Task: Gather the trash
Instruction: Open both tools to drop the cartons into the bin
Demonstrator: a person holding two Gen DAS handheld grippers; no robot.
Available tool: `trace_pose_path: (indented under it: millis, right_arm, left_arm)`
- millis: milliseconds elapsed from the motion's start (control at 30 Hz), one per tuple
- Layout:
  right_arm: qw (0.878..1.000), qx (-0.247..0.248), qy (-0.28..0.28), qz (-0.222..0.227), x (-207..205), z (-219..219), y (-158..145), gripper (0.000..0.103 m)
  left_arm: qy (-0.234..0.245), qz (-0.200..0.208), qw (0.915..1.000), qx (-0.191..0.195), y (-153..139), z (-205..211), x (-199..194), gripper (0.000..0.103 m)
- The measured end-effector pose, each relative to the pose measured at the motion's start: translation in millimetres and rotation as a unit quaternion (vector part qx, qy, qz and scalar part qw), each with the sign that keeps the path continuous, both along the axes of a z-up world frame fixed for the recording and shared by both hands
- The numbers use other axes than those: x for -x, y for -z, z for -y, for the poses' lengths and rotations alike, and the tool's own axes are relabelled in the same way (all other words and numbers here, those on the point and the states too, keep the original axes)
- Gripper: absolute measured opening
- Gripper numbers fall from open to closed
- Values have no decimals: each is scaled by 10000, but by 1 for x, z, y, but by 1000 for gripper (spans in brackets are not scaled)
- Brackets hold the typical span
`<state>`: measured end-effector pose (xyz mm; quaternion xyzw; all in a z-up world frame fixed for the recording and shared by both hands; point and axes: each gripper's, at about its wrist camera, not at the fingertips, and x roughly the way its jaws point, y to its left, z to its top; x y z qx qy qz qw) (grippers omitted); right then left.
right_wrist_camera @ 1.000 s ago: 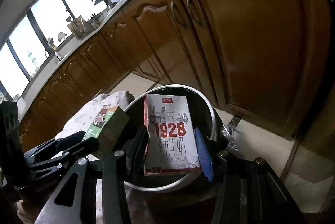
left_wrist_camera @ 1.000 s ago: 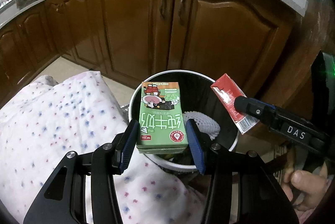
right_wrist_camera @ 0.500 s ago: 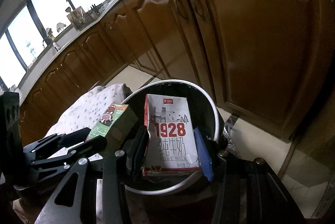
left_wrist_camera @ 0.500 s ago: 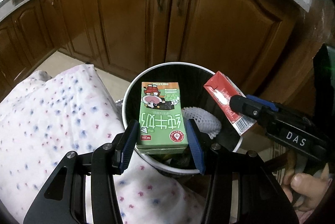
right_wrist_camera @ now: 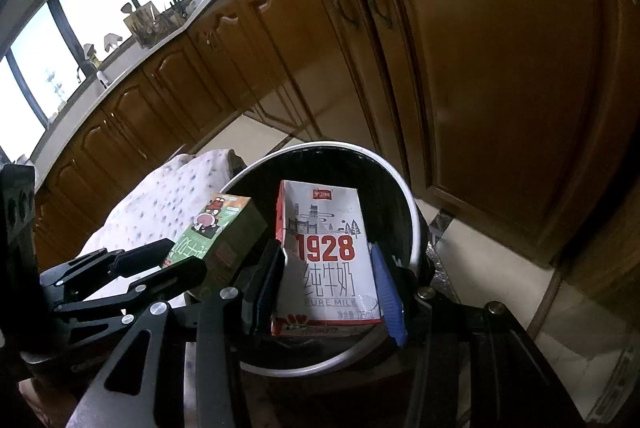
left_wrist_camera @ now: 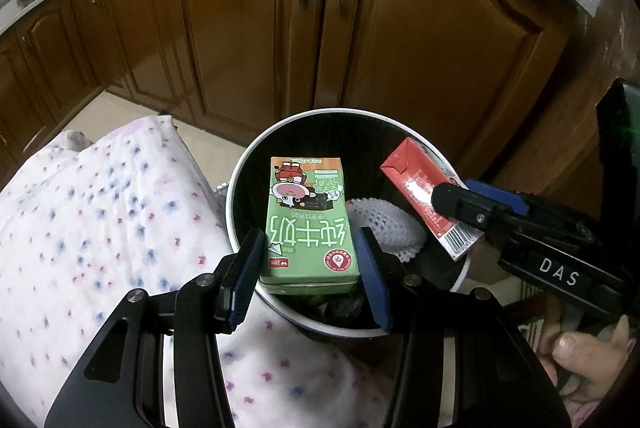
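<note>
My left gripper [left_wrist_camera: 310,240] is shut on a green milk carton [left_wrist_camera: 308,220], its blue pads pressed on the two sides. The carton hangs over a round black bin with a white rim [left_wrist_camera: 320,112]. A white foam net [left_wrist_camera: 384,224] lies inside the bin. To the right, my right gripper [left_wrist_camera: 452,190] holds a red-and-white carton [left_wrist_camera: 416,188] over the same bin. In the right wrist view, the right gripper [right_wrist_camera: 326,252] is shut on that white "1928" milk carton [right_wrist_camera: 324,228] above the bin rim [right_wrist_camera: 412,228]. Left of it are the green carton [right_wrist_camera: 216,232] and the left gripper [right_wrist_camera: 180,260].
Brown cabinet doors [left_wrist_camera: 420,48] stand close behind the bin under a pale counter. A white cloth with small flowers [left_wrist_camera: 100,220] covers something left of the bin. A hand [left_wrist_camera: 580,360] grips the right tool at the lower right. Pale floor tiles [right_wrist_camera: 480,240] show right of the bin.
Both views have tipped a little, so more of the bin's mouth shows under the two cartons. Both grips are unchanged.
</note>
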<state>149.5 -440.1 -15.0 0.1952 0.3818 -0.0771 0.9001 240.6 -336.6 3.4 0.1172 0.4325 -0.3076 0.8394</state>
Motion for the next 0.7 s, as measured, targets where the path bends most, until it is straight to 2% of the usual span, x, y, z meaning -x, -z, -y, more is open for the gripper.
trace_pose_path:
  millis: [600, 633, 700]
  right_arm:
    - [9999, -45, 151, -61, 0, 5, -1, 48]
    - [9998, -45, 161, -48, 0, 4, -2, 48]
    - [9998, -83, 188, 22, 4, 4, -6, 51]
  left_arm:
    - [-17, -6, 10000, -75, 1, 1, 0, 48]
    - [-25, 7, 10000, -77, 0, 0, 0, 49]
    - [-83, 61, 9999, -25, -6, -6, 3, 58]
